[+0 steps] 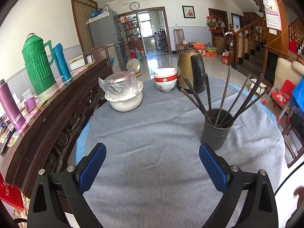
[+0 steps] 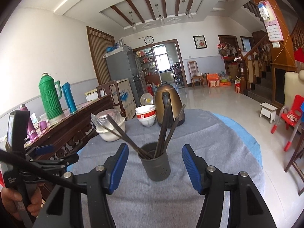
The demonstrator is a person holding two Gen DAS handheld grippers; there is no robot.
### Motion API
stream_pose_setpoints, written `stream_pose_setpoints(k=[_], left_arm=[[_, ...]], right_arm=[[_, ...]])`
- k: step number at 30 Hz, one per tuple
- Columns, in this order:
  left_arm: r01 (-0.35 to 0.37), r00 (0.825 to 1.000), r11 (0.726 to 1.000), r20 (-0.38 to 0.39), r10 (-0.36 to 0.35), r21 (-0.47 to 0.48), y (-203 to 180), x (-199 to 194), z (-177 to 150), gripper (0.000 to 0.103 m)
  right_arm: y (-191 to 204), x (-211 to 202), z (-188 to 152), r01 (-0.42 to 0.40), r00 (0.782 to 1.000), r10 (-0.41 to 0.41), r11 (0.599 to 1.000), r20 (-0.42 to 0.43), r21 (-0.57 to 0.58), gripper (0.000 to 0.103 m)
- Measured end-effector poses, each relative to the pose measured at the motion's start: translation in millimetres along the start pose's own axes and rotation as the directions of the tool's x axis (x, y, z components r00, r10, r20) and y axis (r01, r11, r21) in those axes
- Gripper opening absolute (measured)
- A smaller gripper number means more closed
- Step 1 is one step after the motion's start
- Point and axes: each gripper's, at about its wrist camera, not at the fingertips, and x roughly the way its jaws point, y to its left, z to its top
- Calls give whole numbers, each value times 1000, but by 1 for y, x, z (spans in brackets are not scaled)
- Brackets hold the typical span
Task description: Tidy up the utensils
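Observation:
A dark grey utensil holder [image 1: 216, 129] stands on the grey cloth [image 1: 152, 133], with several dark chopsticks [image 1: 224, 96] leaning out of it. My left gripper [image 1: 152, 167] is open and empty, hovering over the cloth with the holder just beyond its right finger. In the right wrist view the holder [image 2: 155, 163] with chopsticks [image 2: 163, 129] stands between and just ahead of the open fingers of my right gripper [image 2: 154, 168], which holds nothing. The left gripper also shows in that view [image 2: 55, 152] at the left edge.
A brass kettle [image 1: 191, 68], stacked red-and-white bowls [image 1: 165, 79] and a white pot with a plastic-wrapped container [image 1: 123, 95] stand at the table's far side. A wooden sideboard [image 1: 57, 110] with a green thermos [image 1: 38, 64] runs along the left. Red chair [image 1: 283, 93] at right.

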Motion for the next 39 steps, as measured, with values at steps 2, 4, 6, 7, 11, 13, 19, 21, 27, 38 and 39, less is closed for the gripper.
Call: stream_pose_setpoints(k=[2, 4, 6, 7, 11, 13, 19, 21, 27, 38, 39], left_arm=[[-5, 1000, 1000, -11, 5, -4, 3, 2, -4, 98], [-6, 1000, 1000, -26, 5, -7, 5, 6, -7, 98], [-11, 999, 1000, -38, 11, -14, 7, 7, -11, 98], [-15, 999, 1000, -44, 14, -17, 8, 8, -14, 98], [-32, 998, 999, -56, 31, -20, 12, 10, -20, 98], [-44, 997, 999, -64, 42, -26, 14, 11, -23, 98], [-86, 995, 996, -60, 84, -36, 21, 11, -28, 98], [-86, 995, 995, -61, 84, -42, 23, 12, -30, 98], [-92, 994, 994, -67, 89, -51, 27, 15, -33, 98], [-49, 995, 998, -89, 45, -41, 22, 22, -37, 98], [-48, 995, 998, -93, 44, -39, 20, 23, -38, 98]], right_arm=[[0, -1, -3, -5, 1000, 5, 1000, -11, 7, 63], [2, -2, -5, -8, 1000, 9, 1000, -14, 9, 63], [5, -2, -6, -11, 1000, 11, 1000, -23, 12, 63], [6, -1, -7, -14, 999, 14, 1000, -29, 14, 63], [15, 0, -10, -9, 999, 10, 1000, -40, 14, 63], [18, 2, -12, -2, 999, 3, 1000, -54, 20, 63], [20, 14, -20, 21, 993, -16, 999, -121, 37, 63], [20, 17, -22, 22, 990, -15, 999, -137, 44, 63], [23, 28, -27, 44, 983, -35, 998, -180, 45, 63], [28, 36, -33, 62, 977, -58, 998, -205, 13, 63], [27, 36, -33, 65, 977, -62, 998, -203, 10, 63]])
